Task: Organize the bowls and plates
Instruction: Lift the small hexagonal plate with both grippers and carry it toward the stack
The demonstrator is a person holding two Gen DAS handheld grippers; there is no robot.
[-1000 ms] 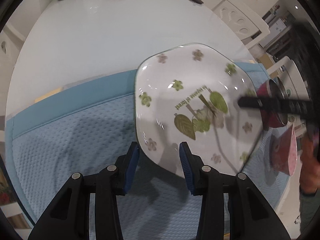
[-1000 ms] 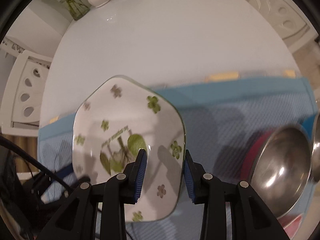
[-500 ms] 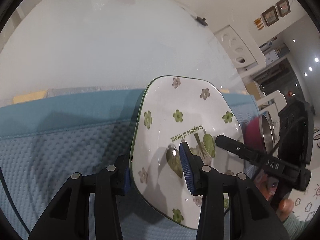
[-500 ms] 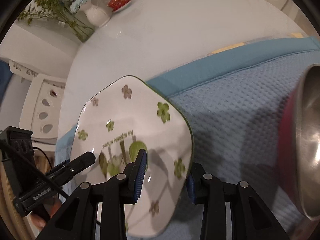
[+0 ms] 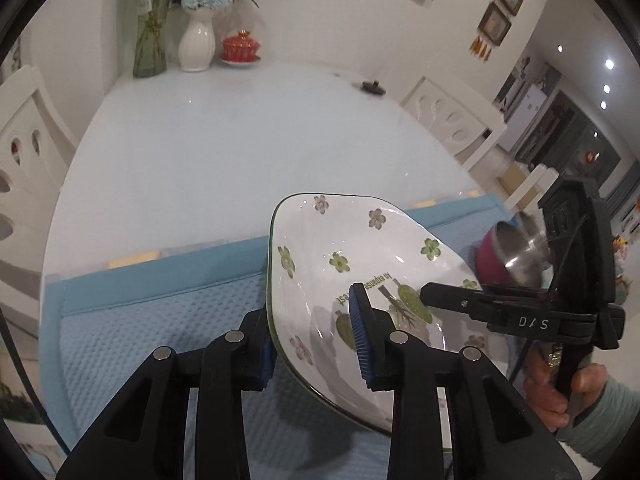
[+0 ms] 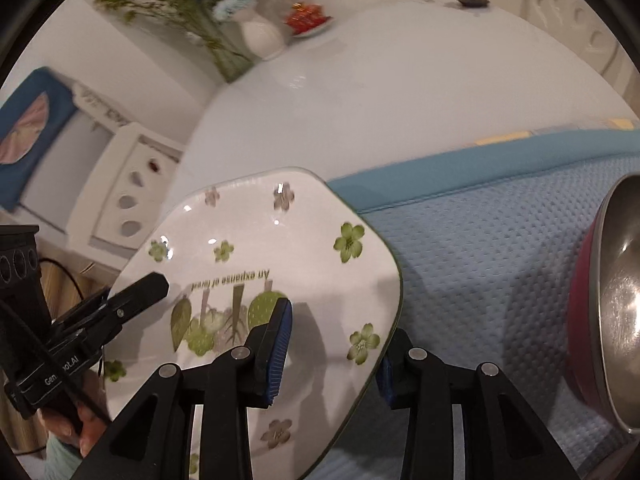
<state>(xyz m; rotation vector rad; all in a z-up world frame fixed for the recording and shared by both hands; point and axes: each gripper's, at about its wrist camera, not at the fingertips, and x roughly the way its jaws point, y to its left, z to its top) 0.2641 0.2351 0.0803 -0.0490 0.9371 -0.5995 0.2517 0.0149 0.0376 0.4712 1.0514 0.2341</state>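
A white squarish plate (image 5: 340,264) with green flowers and a leaf print is held tilted above the blue mat (image 5: 160,328). My left gripper (image 5: 314,342) is shut on its left rim. My right gripper (image 6: 332,348) is shut on its right rim; the plate also shows in the right wrist view (image 6: 260,256). The right gripper appears in the left wrist view (image 5: 460,300) and the left one in the right wrist view (image 6: 132,292). A steel bowl with a magenta outside (image 6: 612,300) stands on the mat to the right, also in the left wrist view (image 5: 508,256).
The white table (image 5: 240,140) stretches beyond the mat. At its far end stand a glass vase (image 5: 150,40), a white vase (image 5: 196,40) and a red lidded cup (image 5: 240,46). A small dark lid (image 5: 372,87) lies far right. White chairs (image 5: 452,120) flank the table.
Both grippers have closed on the plate's opposite rims and lifted it off the mat, tilting it up. The views have swung upward toward the far end of the table.
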